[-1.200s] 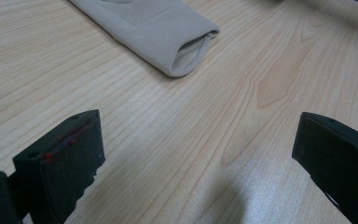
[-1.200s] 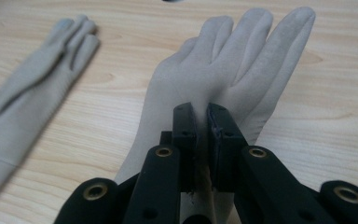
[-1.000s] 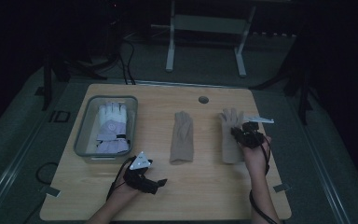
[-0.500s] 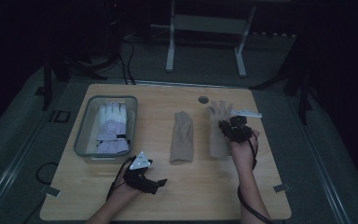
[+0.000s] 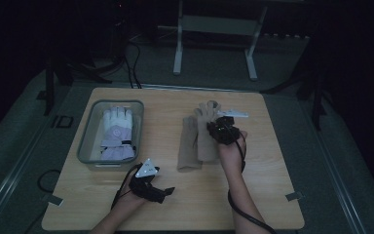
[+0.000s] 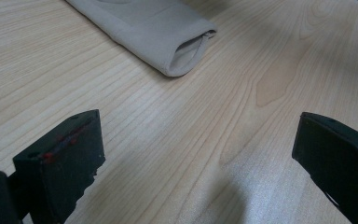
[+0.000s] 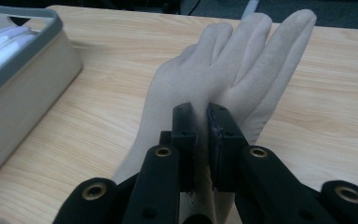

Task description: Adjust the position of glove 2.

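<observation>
Beige glove (image 7: pixel 223 79) is pinched tight by the right gripper (image 7: pixel 200 128) (jaws nearly touching), likely to be paired. Left gripper (image 6: pixel 196 154) is held wide open, empty.

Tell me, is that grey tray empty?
No. The grey tray holds a white glove lying flat inside it.

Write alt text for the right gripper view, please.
The right gripper is shut on a beige glove, fingers pointing away, over a wooden table. A grey bin stands at the left edge.
</observation>
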Action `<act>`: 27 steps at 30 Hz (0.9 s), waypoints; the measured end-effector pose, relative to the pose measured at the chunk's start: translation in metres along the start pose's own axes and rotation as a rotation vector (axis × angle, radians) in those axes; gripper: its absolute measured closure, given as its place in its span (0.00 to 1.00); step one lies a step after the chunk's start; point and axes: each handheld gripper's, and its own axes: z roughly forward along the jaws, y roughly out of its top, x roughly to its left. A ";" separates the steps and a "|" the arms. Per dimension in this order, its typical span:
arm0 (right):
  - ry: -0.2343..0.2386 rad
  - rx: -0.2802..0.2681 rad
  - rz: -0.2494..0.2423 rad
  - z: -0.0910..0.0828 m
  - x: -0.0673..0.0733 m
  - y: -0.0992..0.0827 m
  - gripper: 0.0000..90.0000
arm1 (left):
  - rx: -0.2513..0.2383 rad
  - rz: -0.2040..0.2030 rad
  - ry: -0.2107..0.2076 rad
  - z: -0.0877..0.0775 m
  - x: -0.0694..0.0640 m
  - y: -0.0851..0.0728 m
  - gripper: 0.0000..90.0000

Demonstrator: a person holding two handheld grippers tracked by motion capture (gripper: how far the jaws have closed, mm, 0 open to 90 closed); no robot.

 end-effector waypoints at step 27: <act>-0.002 0.117 0.068 0.068 0.037 -0.028 0.90 | -0.001 0.007 -0.011 0.000 0.000 0.000 0.03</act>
